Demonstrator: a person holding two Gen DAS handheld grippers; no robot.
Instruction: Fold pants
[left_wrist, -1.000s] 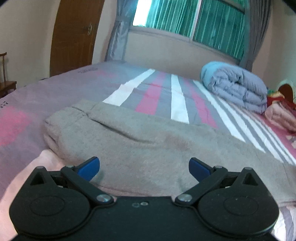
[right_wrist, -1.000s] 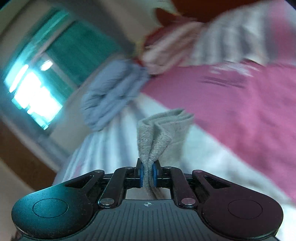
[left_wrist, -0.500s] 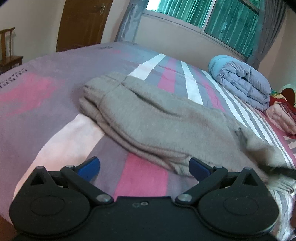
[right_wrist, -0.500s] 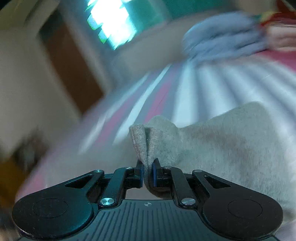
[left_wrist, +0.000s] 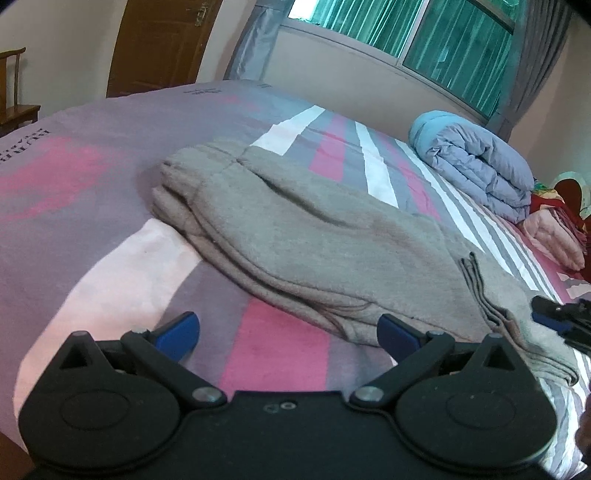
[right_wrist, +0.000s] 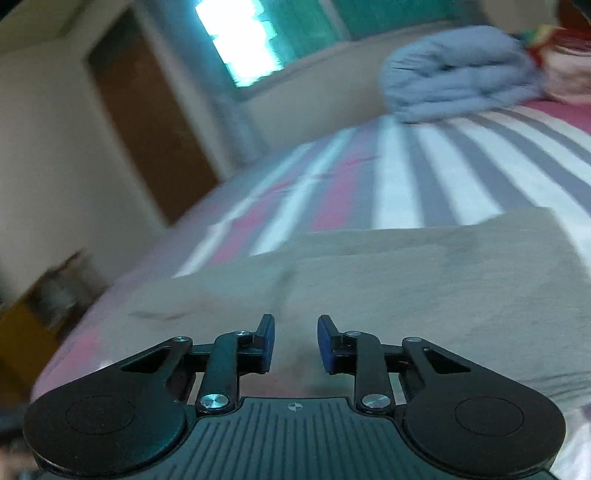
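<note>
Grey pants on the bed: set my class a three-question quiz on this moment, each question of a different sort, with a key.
1. True or false: the right gripper is clamped on the grey pants.
2. Multiple choice: the rolled blue quilt lies (a) on the pants, (b) apart from them, farther up the striped bedcover, (c) on the floor.
3. Fill in: the left gripper is ____, with nothing between its fingers.

Key: 1 false, its jaws stand apart above the cloth; 2 b; 3 open.
</note>
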